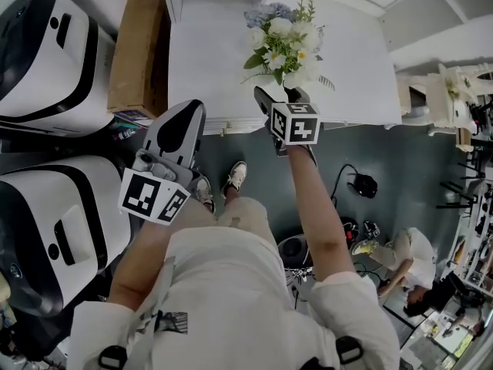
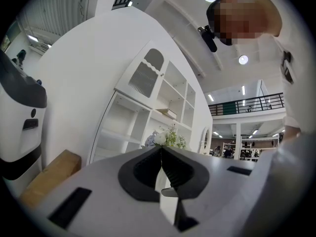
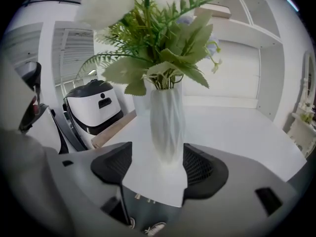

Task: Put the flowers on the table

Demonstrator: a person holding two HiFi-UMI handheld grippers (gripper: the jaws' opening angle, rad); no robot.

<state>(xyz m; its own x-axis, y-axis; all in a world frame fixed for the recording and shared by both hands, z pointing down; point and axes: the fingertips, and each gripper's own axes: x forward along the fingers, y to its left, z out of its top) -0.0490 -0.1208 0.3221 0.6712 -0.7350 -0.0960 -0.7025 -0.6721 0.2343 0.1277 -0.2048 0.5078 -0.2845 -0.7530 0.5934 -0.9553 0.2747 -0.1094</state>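
So the biggest stuff here is the two white machines (image 1: 46, 60) stacked up along the left side, one above the other in the head view. Next to them is the white table (image 1: 208, 68), running across the top, with a brown box (image 1: 139, 48) sitting just off its left edge. In the left gripper view there's also a white shelf (image 2: 148, 112) standing behind the table.

Another person (image 1: 404, 264) is crouched on the floor over at the bottom right, well away from everything.

The left gripper (image 1: 185, 122) is held low, short of the table's front edge. Its jaws are pressed together with nothing in them.

The right gripper (image 3: 165, 159) is reached out to the table's front edge, jaws spread wide. The vase (image 3: 167, 127) stands upright between them with its base on the tabletop. There's a clear gap on the left pad's side, and the right pad is right up next to it, so it doesn't look clamped.

The flowers (image 1: 285, 45) are in that vase, white blooms, some blue ones and green leaves, sitting on the table near the front edge.

Shoes (image 1: 236, 177) are down on the floor below the table edge.
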